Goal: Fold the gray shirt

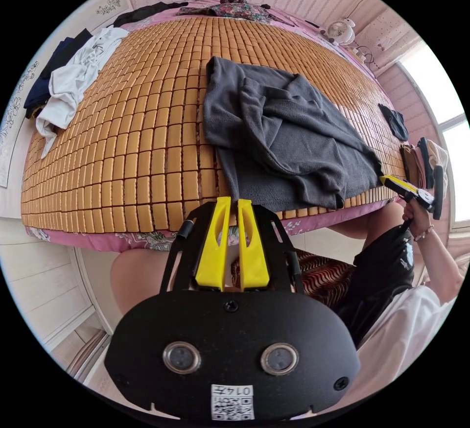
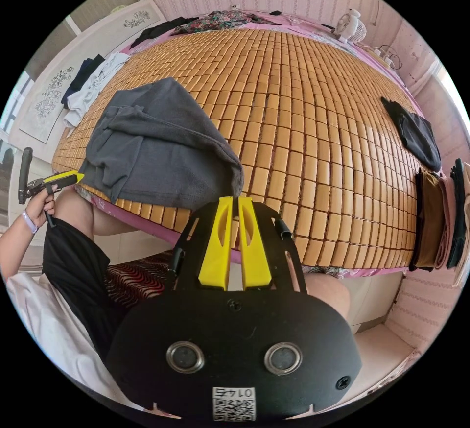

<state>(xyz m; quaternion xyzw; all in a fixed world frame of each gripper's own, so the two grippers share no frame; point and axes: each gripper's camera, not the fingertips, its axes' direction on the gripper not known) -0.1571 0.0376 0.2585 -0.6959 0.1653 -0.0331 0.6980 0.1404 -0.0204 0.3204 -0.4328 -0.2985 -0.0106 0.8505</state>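
Gray shirt [image 1: 279,139] lies crumpled on the bamboo mat [image 1: 137,144] covering the bed, bunched near the edge where the person stands. A sleeve or fold is thrown across the body of the shirt; no tidy fold yet.

Left gripper [image 1: 234,202]: yellow jaws nearly closed, a thin slit between them, nothing held. Tips hover at the bed's edge, just off the mat. From these tips the shirt sits at about 1 o'clock, close; its near hem is just beyond them.

Right gripper [image 2: 235,200]: same posture, jaws almost together, empty. Tips near the shirt's corner that droops toward the edge; the shirt spreads away toward 10 o'clock from them.

In the left gripper view the right gripper shows at 3 o'clock, its yellow tip touching or nearly touching the shirt's far corner. In the right gripper view the left one [image 2: 61,179] shows at 9 o'clock by the opposite corner, a hand [image 2: 39,205] on its handle.

Judgement: the shirt's long axis runs along the bed edge, between the two grippers, one at each end. Neither is clearly nearer. Both need to open before taking the hem corners.

White garments [image 1: 73,80] and dark clothes lie well apart on the mat's far side; a stack of folded clothes [image 2: 435,217] sits at the other end.
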